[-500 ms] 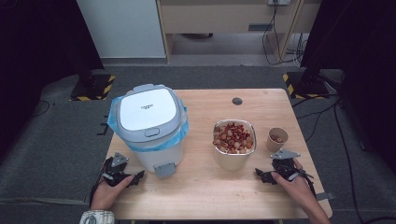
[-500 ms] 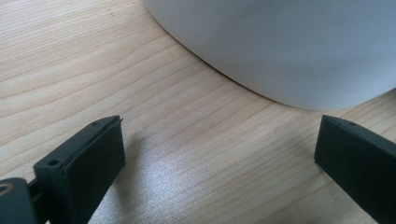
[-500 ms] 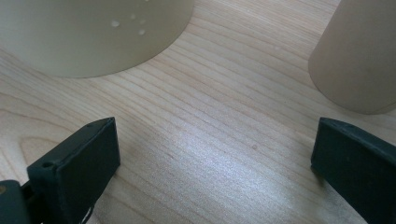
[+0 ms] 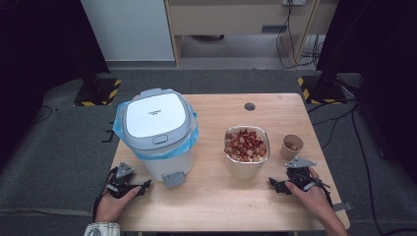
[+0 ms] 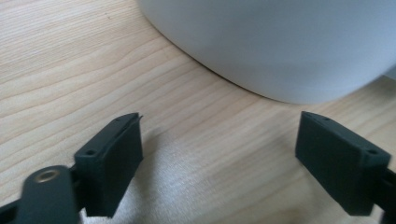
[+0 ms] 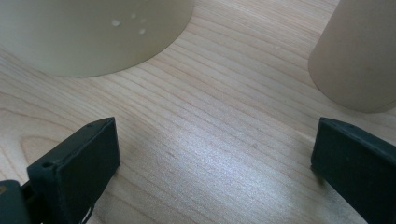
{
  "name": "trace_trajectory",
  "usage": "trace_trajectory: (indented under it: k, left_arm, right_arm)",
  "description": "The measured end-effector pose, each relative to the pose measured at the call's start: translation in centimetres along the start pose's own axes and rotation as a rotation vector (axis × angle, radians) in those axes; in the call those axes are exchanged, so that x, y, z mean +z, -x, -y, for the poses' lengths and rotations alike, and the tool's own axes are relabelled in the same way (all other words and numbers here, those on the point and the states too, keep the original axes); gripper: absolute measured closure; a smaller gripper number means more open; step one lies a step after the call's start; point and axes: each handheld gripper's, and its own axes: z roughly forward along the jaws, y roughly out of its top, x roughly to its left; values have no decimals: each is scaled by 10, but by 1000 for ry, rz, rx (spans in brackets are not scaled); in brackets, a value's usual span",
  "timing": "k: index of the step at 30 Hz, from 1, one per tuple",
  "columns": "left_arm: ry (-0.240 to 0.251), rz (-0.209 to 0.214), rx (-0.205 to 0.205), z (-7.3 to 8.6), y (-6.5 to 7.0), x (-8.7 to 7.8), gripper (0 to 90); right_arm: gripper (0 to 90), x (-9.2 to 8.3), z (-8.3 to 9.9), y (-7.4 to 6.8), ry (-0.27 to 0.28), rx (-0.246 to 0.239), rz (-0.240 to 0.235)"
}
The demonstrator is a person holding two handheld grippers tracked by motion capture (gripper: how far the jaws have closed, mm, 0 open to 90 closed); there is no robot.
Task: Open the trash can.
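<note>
High view, left gripper: left gripper rests low on the table at its near left corner, held in a hand; jaws stand apart with nothing between them, pointing toward the foot of the bin.
High view, bin: white pedal bin with a shut lid and a blue bag liner folded over its rim stands upright on the left half of the table, just beyond the left gripper; its grey pedal faces the near edge.
High view, right gripper: right gripper lies low at the near right corner in the other hand; jaws spread, holding nothing.
High view, food: metal container filled with reddish and pale pieces stands near the middle right; a small paper cup is just beside it, to the right.
Left gripper view: black fingers wide apart over bare wood; the bin's white wall curves just ahead, not touched.
Right gripper view: fingers wide apart, empty; container wall ahead at left, cup ahead at right, both clear of the jaws.
Surface: pale wooden tabletop with a round dark grommet near the far edge.
Room: grey carpet floor, yellow-black striped stand feet, cables and a wooden cabinet beyond.
</note>
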Motion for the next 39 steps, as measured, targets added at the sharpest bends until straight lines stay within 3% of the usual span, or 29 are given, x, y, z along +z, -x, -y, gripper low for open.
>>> trace_trajectory:
  k: [8,9,11,13,17,25,39]
  left_arm:
    - [52,1,7,-1,10,-22,394]
    - [60,9,4,-1,12,-25,394]
    - [65,13,12,-3,15,-28,516]
    - [64,21,16,-4,18,-31,551]
    - [97,27,17,-7,21,-42,733]
    - [146,40,21,-12,32,-55,877]
    - [140,127,110,-23,59,-50,899]
  right_arm:
    - [15,0,0,0,-1,5,2]
    - [15,0,0,-1,-1,5,2]
    - [15,0,0,0,-1,5,2]
    - [15,0,0,0,-1,5,2]
    - [15,0,0,0,0,5,2]
    - [15,0,0,-1,-1,6,4]
    - [14,-1,1,-1,-1,15,9]
